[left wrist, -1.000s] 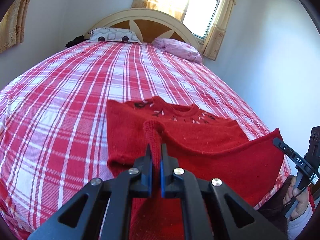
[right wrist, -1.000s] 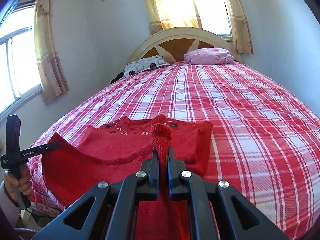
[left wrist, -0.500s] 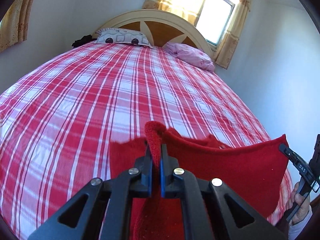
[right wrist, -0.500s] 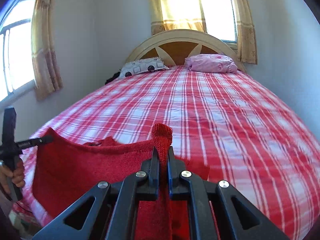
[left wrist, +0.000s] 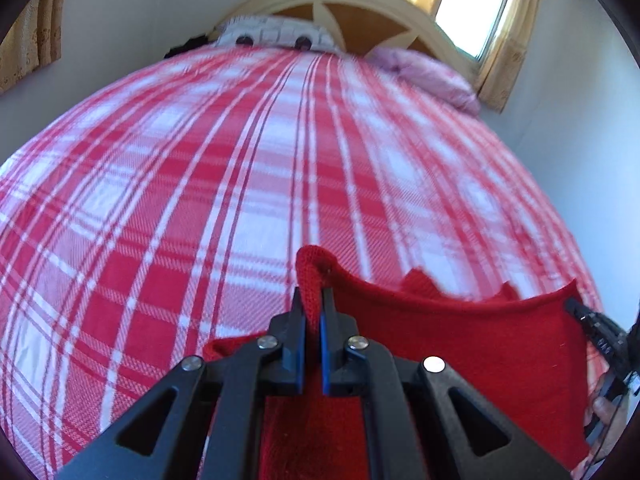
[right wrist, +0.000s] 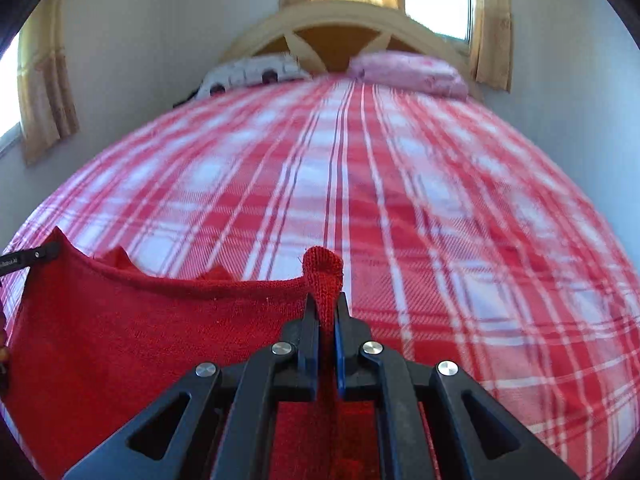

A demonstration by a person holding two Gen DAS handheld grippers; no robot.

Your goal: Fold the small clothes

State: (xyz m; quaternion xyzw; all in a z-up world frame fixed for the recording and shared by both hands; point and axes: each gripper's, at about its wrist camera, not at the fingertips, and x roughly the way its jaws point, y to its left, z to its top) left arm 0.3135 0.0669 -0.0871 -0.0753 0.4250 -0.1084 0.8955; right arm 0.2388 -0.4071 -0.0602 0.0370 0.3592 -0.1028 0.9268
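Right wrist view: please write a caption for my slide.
Right gripper shut on a red sweater edge, stretched above the plaid bedspread.

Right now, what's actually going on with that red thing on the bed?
A person is folding a small red sweater on a bed with a red-and-white plaid bedspread. The left gripper and the right gripper are each shut on a corner of one knit edge, so the edge hangs stretched between them above the spread. Part of the sweater peeks up behind that raised edge. The fold is not laid down yet. Two pillows lie by the headboard.
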